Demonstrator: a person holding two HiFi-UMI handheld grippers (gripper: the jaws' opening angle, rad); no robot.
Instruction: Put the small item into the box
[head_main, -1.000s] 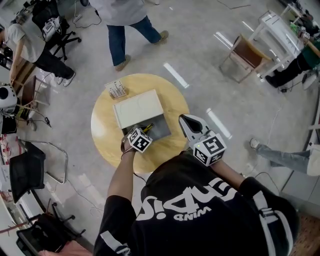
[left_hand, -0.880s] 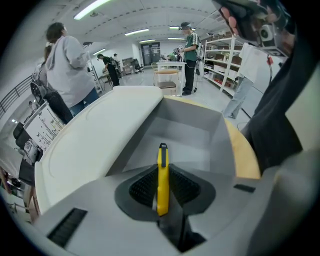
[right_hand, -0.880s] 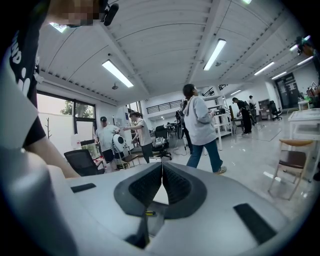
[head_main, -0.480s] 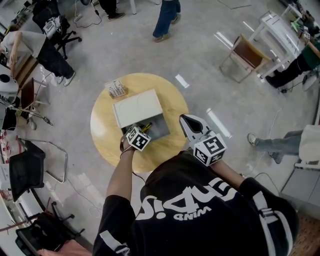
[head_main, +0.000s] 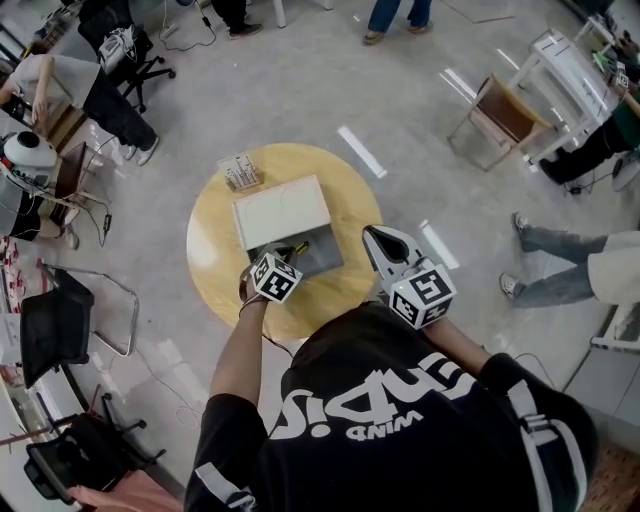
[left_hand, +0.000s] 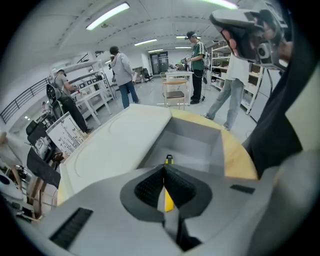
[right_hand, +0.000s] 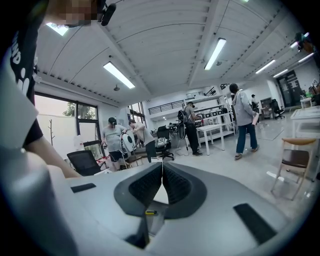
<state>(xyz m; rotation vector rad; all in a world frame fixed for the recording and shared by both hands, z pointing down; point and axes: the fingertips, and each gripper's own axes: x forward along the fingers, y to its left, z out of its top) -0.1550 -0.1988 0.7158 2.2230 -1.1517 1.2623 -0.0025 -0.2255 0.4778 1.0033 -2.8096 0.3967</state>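
Left hand-held gripper (head_main: 287, 260) is clamped on a thin yellow stick-shaped item with a black tip (left_hand: 168, 192). Its jaws press together on the yellow shaft, and the black tip pokes out just ahead of them. Directly in front of and below this gripper we see an open grey rectangular box (left_hand: 200, 145). The item's tip hangs over the open compartment, near the edge closest to the gripper. We cannot tell whether the tip touches the box floor. To this gripper's left and further ahead, a flat cream lid (head_main: 282, 210) covers the rest of the box. The box sits on a round wooden table (head_main: 215, 270).

The right hand-held gripper (head_main: 376, 238) has its jaws together with nothing between them. It is held off to the right of the other gripper, beside the box, and points out at the room.

We judge the task nearly done: the item is picked up and is over the opening. What is left is to lower it if needed, part the left jaws so it drops inside, and draw that gripper away.
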